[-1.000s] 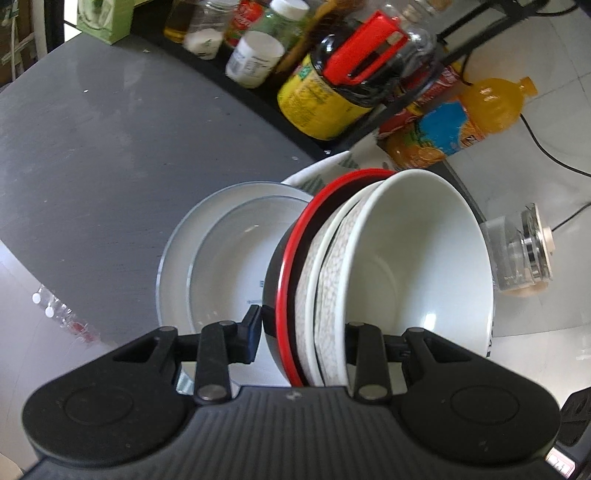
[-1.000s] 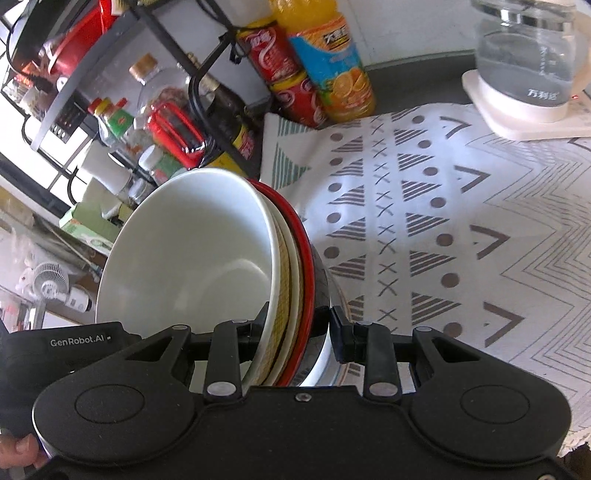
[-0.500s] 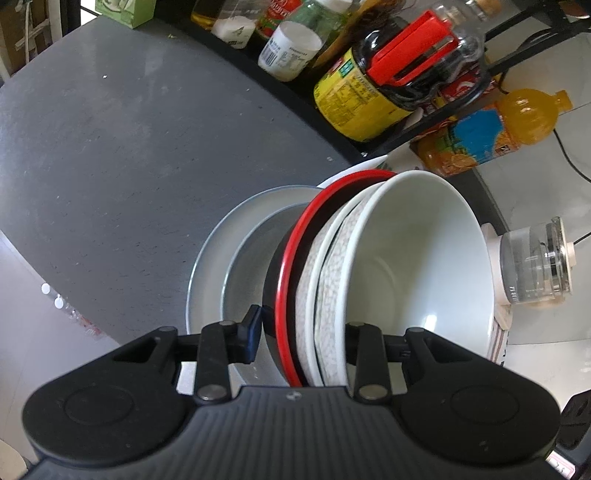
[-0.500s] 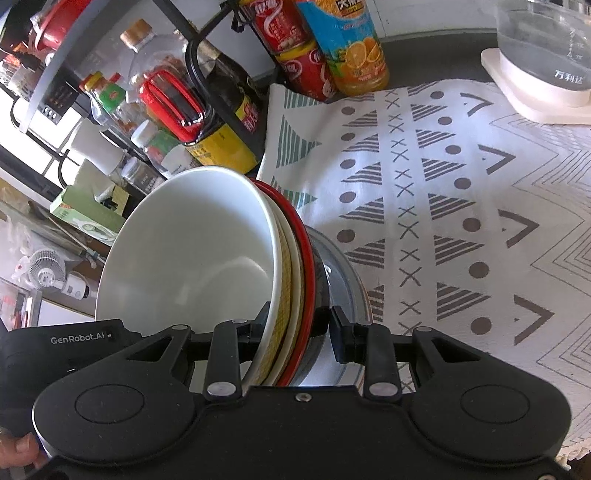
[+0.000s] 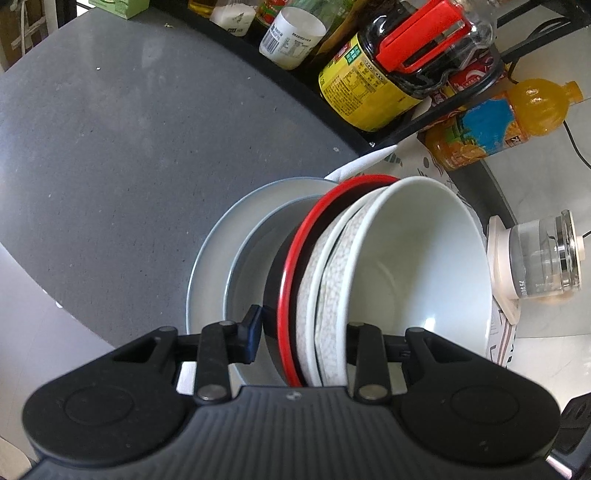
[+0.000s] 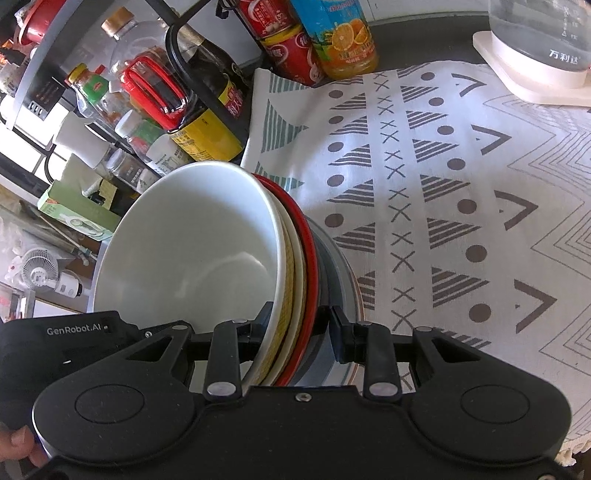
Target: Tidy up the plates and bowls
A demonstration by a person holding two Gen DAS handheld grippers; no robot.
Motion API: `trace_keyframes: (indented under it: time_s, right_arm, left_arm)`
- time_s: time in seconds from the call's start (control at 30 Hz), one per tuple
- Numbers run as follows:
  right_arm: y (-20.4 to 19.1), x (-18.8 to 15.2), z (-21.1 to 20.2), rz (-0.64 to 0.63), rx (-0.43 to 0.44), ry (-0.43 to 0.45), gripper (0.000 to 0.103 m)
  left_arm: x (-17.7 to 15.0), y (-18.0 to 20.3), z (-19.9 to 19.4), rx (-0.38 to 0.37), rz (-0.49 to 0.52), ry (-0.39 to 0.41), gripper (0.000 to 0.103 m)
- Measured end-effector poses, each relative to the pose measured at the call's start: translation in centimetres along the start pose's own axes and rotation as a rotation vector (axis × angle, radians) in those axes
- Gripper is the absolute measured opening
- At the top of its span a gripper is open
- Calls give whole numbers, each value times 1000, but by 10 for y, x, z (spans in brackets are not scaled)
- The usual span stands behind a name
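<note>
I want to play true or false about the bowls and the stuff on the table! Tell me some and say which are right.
1. Both grippers hold the same stack of bowls. True: the left gripper and right gripper each clamp its rims.
2. The innermost bowl is red. False: the white bowl is innermost; the red-rimmed bowl is further out.
3. A grey plate lies under the stack. True.
4. The orange juice bottle lies on its side. False: it stands upright by the cloth.
5. The kettle is full of juice. False: it looks clear.
</note>
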State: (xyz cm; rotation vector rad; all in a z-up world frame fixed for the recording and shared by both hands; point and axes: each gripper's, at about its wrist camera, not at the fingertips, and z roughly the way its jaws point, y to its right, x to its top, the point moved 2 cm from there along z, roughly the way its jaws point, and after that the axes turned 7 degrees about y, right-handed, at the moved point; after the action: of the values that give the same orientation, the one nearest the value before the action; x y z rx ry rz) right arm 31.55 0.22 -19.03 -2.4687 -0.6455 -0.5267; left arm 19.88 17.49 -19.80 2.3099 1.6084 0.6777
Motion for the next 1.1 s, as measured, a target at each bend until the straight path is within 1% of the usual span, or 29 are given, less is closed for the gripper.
trace_keyframes:
  time_s: [0.03,0.07,0.1,0.17,0.23,0.27,0.33,0.4,0.43,0.5,0.53,0.6,0.67,0.73,0.8,0.93,1.1]
  right_arm:
    - [1,0,0,8,1,1,30]
    - [1,0,0,13,4,3,32]
    - [1,0,0,16,9,4,37]
    - [-1,0,0,13,17,-2,39]
    - [-3,-1,-3,4,12,1,41]
    - [-5,0,-6,2,14,8,44]
    - [-8,1,-14,-11,23,32,51]
    - [-10,3,-23,-23,15,59,63]
    - [-10,3,-29,-25,11,74,64]
    - [-8,5,-39,-20,12,100,71]
    - [-7,5,-45,-16,9,114,73]
    - [-3,5,-57,-8,1,138,75]
    - [0,4,-66,-6,-11,155,76]
    - [3,3,-78,-1,-28,179,80]
    - [8,1,-90,6,-38,206,84]
    - [15,-5,-114,19,-69,245,87]
    - [12,-16,-147,-4,-141,307,100]
  left_arm:
    - [1,0,1,0,1,-3,32]
    - [2,0,1,0,2,-6,32]
    - [1,1,1,-1,3,-9,32]
    - [1,2,1,0,13,-10,33]
    - [2,4,-1,5,20,-8,36]
    - [2,5,-3,4,21,-6,38]
    - [3,7,-6,18,29,3,44]
    - [5,10,-12,35,44,18,53]
    - [5,11,-16,39,52,30,55]
    - [6,13,-23,41,64,47,63]
    - [7,14,-27,44,69,58,66]
    - [7,17,-35,50,78,74,73]
    - [4,21,-43,46,86,85,76]
    - [-1,26,-51,30,99,99,77]
    - [-6,30,-60,25,114,114,81]
    - [-19,42,-78,12,171,150,83]
    - [-39,56,-103,-10,240,191,85]
